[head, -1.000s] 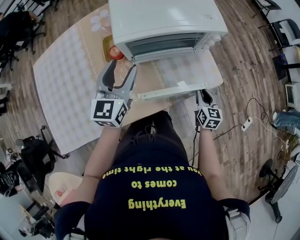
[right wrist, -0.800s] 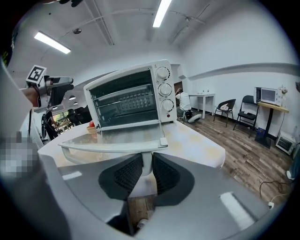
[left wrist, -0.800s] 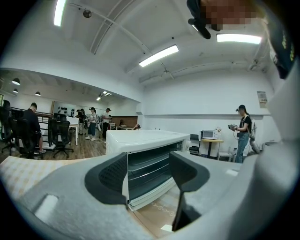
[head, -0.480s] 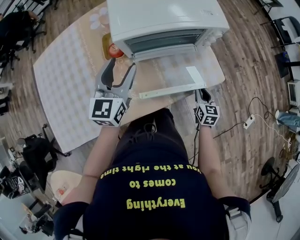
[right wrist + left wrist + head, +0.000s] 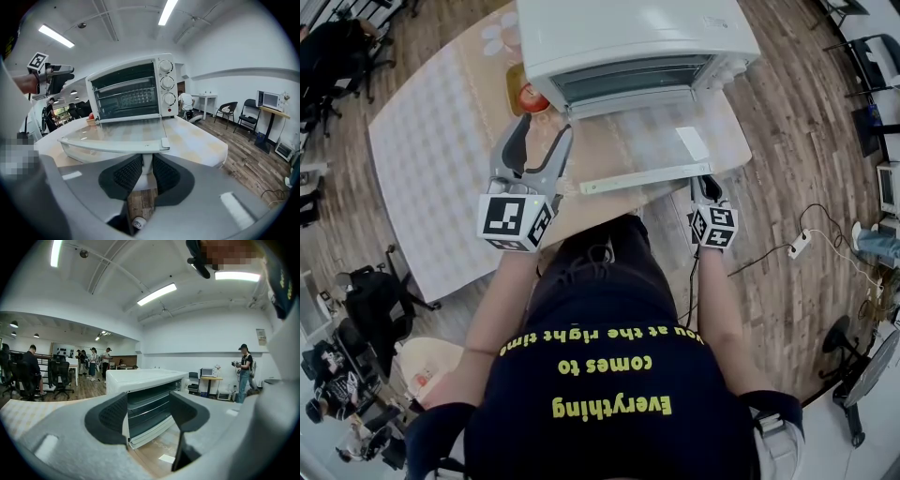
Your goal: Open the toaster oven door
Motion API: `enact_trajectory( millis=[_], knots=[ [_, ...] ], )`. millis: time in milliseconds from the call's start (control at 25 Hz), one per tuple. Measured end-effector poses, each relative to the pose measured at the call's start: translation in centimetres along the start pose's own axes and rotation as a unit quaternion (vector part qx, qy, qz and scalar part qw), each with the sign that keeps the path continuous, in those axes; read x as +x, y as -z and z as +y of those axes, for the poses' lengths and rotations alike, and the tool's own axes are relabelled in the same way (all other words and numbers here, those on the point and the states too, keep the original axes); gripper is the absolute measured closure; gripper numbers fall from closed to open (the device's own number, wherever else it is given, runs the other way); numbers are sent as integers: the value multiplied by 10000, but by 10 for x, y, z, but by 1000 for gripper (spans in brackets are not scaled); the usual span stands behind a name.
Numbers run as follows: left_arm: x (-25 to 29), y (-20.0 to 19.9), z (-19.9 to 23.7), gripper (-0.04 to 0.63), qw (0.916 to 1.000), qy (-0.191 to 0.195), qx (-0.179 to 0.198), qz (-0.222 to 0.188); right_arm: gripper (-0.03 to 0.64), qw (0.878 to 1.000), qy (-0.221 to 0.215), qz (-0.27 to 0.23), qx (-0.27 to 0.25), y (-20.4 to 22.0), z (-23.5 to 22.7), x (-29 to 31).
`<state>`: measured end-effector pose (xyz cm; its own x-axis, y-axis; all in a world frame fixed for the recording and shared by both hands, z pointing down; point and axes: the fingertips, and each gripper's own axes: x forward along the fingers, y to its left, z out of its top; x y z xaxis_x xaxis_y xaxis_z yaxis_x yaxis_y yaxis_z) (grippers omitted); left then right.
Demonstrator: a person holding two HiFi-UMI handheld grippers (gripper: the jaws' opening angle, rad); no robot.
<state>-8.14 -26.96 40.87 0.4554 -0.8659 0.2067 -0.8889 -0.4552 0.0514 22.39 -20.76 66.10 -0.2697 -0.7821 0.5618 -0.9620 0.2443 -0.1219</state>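
Two pairs of tongs are out, but only one is working. Our right tongs [image 5: 146,165] pinch the white plastic handle bar [image 5: 112,146] of the glass oven door [image 5: 123,130] near its right end, pads pressed on its stub. The door belongs to the boxy white metal toaster oven [image 5: 628,37] standing at the far side of the pale patterned worktop [image 5: 431,159]. It lies dropped almost flat, hinge edge away from us and handle edge toward us. The bar's long axis runs left to right across our front, so we judge any last travel goes down and toward us, away from the hinge. Our left tongs [image 5: 149,414] are spread and hold nothing, off the oven's front left corner. The right hand is the nearer.
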Motion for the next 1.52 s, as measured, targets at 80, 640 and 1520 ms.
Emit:
enact_trajectory(
  millis=[80,640,1520],
  knots=[
    [-1,-1,-1,318,10000,4,0,-6,528,10000,-27,17,55,0,0,0],
    [-3,2,-2,318,10000,-23,5,8,511,9990,-85,73,425,4,-1,-4],
    [9,9,-3,318,9999,57,-16,95,505,9982,-104,147,580,6,-2,-15]
  ],
)
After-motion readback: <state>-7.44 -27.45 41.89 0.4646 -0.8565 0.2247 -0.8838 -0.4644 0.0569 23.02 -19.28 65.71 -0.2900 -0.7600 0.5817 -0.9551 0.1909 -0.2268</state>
